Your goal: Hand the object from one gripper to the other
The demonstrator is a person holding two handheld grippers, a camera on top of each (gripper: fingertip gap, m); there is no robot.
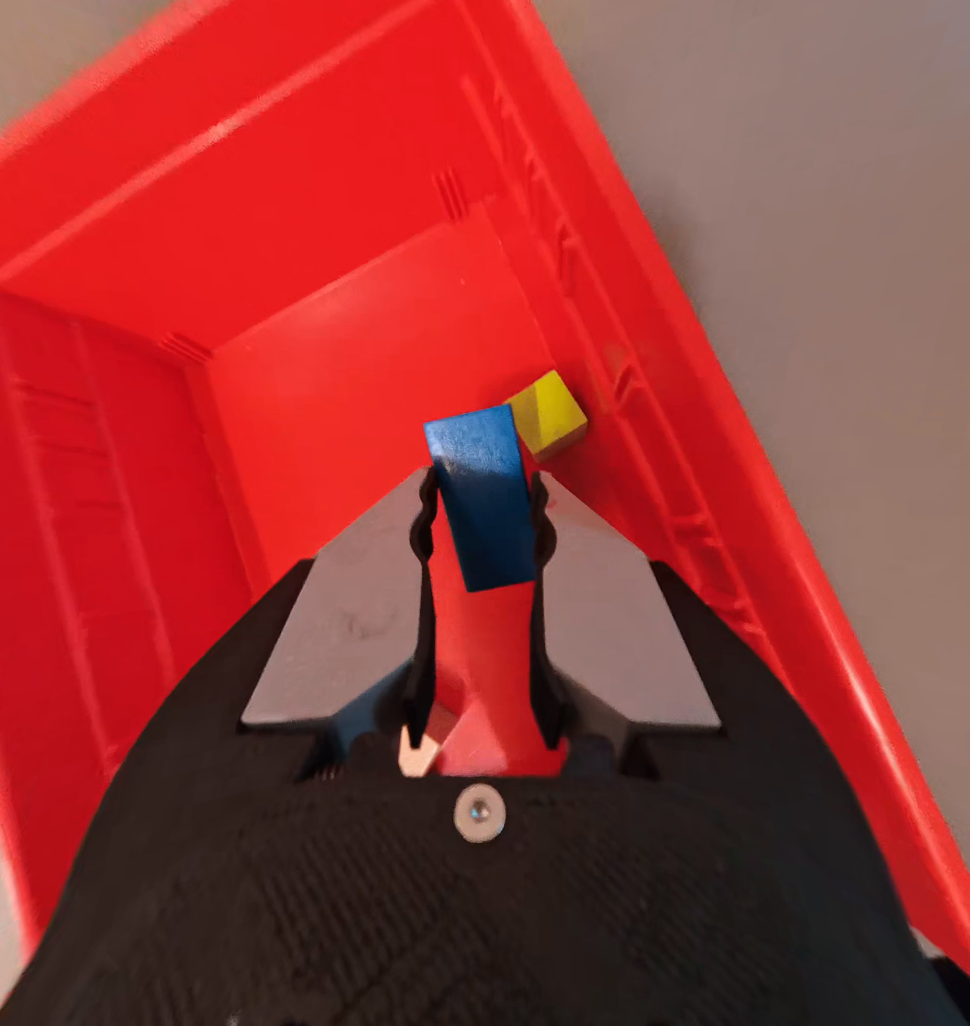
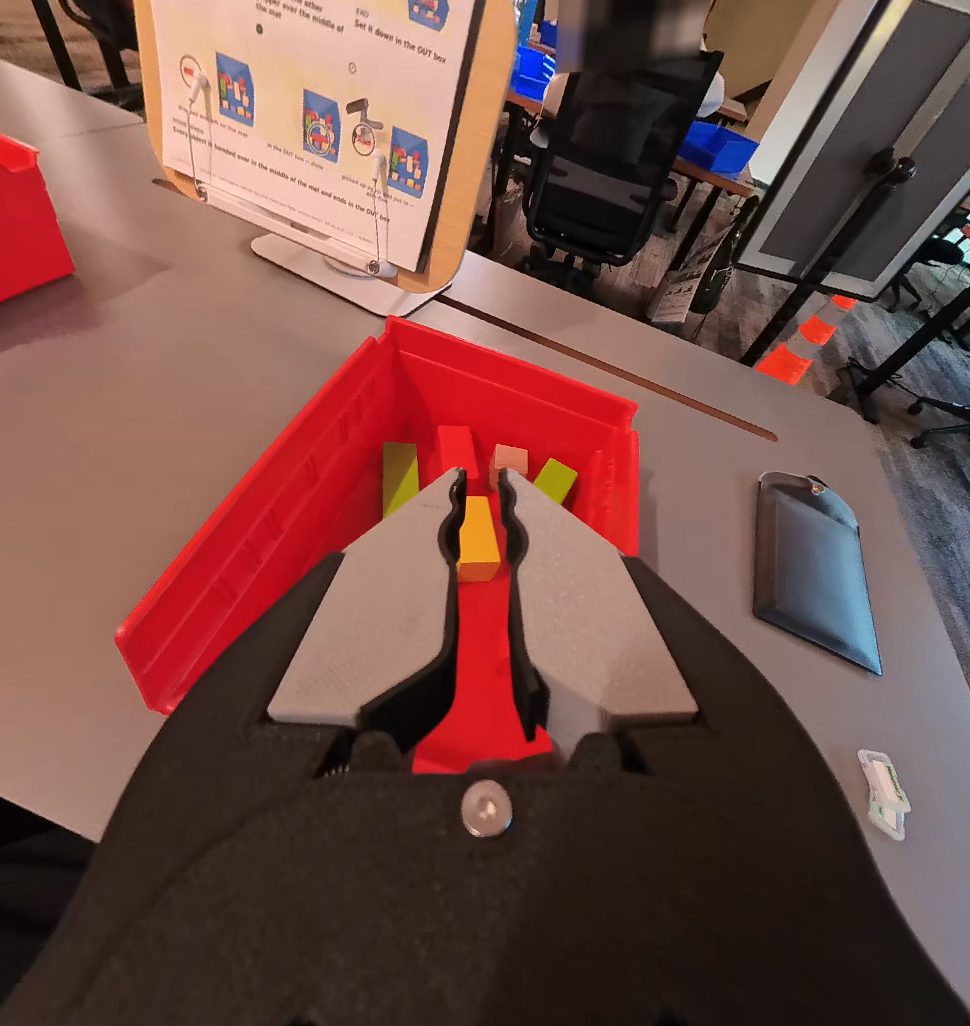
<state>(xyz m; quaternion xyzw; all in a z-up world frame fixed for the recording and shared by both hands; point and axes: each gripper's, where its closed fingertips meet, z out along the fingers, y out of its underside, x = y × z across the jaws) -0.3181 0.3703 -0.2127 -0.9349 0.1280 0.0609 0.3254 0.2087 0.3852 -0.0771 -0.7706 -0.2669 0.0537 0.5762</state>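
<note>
The blue block (image 1: 485,499) sits clamped between the jaws of the left gripper (image 1: 481,483), inside a red bin (image 1: 305,222), near a yellow block (image 1: 552,413) by the wall. I judge it is being picked for the handover. The right gripper (image 2: 480,472), empty with its jaws a little apart, waits above another red bin (image 2: 238,555), over an orange block (image 2: 477,538).

left gripper (image 1: 481,477) jaws clamp blue block (image 1: 482,499) | over red bin (image 1: 316,233) | yellow block (image 1: 552,413) beside
</note>
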